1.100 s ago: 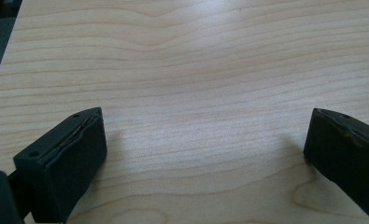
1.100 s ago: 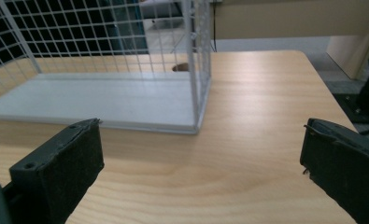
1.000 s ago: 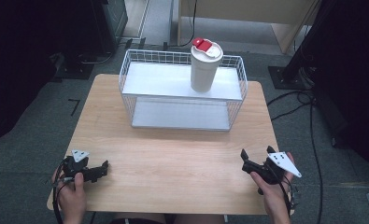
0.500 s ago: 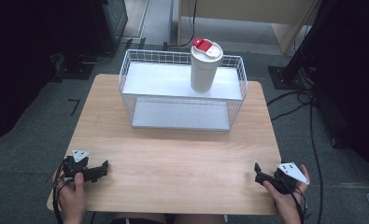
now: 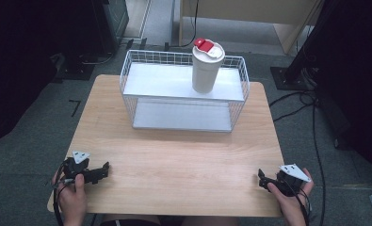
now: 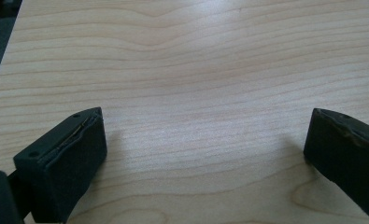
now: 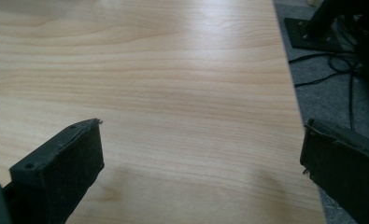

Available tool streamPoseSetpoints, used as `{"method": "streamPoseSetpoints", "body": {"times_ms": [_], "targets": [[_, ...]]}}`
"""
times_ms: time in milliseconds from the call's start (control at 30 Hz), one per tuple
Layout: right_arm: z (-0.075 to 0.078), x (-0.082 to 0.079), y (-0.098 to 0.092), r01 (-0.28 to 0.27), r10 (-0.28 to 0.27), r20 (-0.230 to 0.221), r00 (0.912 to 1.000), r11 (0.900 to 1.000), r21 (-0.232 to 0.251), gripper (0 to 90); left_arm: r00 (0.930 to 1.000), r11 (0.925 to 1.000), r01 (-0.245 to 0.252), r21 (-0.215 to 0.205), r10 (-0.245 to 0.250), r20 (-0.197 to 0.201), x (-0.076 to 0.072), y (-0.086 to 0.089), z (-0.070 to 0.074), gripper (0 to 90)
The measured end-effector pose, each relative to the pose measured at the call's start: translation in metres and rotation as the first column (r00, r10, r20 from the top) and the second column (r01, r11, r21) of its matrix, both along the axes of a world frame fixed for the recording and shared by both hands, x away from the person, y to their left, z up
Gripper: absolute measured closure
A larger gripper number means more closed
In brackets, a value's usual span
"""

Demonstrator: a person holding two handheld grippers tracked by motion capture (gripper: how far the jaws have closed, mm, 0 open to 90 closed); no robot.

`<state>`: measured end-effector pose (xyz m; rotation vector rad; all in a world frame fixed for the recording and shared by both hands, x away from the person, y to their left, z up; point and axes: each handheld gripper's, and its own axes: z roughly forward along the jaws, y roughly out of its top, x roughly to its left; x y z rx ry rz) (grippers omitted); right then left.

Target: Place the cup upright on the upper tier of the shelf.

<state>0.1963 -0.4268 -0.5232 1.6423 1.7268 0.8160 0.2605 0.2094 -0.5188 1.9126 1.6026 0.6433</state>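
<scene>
Two grippers rest low on the wooden table (image 5: 174, 160) at its near corners, the left gripper (image 5: 99, 172) and the right gripper (image 5: 263, 180) each with its jaws spread wide over bare wood and grasping nothing. Well apart from both, a white tumbler (image 5: 205, 70) with a red-tabbed lid stands upright on the upper shelf of a white wire rack (image 5: 183, 96) at the far side. No writing can be read on it.

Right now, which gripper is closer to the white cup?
Right, though only slightly. The right gripper sits at the table's near right corner, the left gripper at the near left; the cup stands right of centre.
</scene>
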Motion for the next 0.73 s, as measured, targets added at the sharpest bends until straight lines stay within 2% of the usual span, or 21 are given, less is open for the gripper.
{"method": "streamPoseSetpoints", "body": {"times_ms": [67, 133, 233, 367, 433, 733], "targets": [[-0.0004, 0.0006, 0.0003, -0.009, 0.009, -0.012, 0.9999, 1.0, 0.001, 0.0, 1.0, 1.0, 0.0, 0.0, 0.0, 0.0, 0.0, 0.0, 0.0, 0.0], [-0.0019, 0.003, 0.0022, -0.021, 0.021, -0.06, 0.998, 1.0, -0.003, 0.0, 1.0, 1.0, 0.0, 0.0, 0.0, 0.0, 0.0, 0.0, 0.0, 0.0], [-0.0028, 0.0042, 0.0038, -0.015, 0.014, -0.087, 0.9961, 1.0, -0.019, 0.0, 1.0, 1.0, 0.0, 0.0, 0.0, 0.0, 0.0, 0.0, 0.0, 0.0], [-0.0031, 0.0049, 0.0026, -0.013, 0.012, -0.091, 0.9958, 1.0, -0.004, 0.0, 1.0, 1.0, 0.0, 0.0, 0.0, 0.0, 0.0, 0.0, 0.0, 0.0], [-0.0035, 0.0053, 0.0003, -0.012, 0.016, -0.112, 0.9935, 0.999, 0.039, 0.0, 1.0, 1.0, 0.0, 0.0, 0.0, 0.0, 0.0, 0.0, 0.0, 0.0], [-0.0036, 0.0055, 0.0003, -0.014, 0.017, -0.111, 0.9937, 0.999, 0.033, 0.0, 1.0, 1.0, 0.0, 0.0, 0.0, 0.0, 0.0, 0.0, 0.0, 0.0]]}}
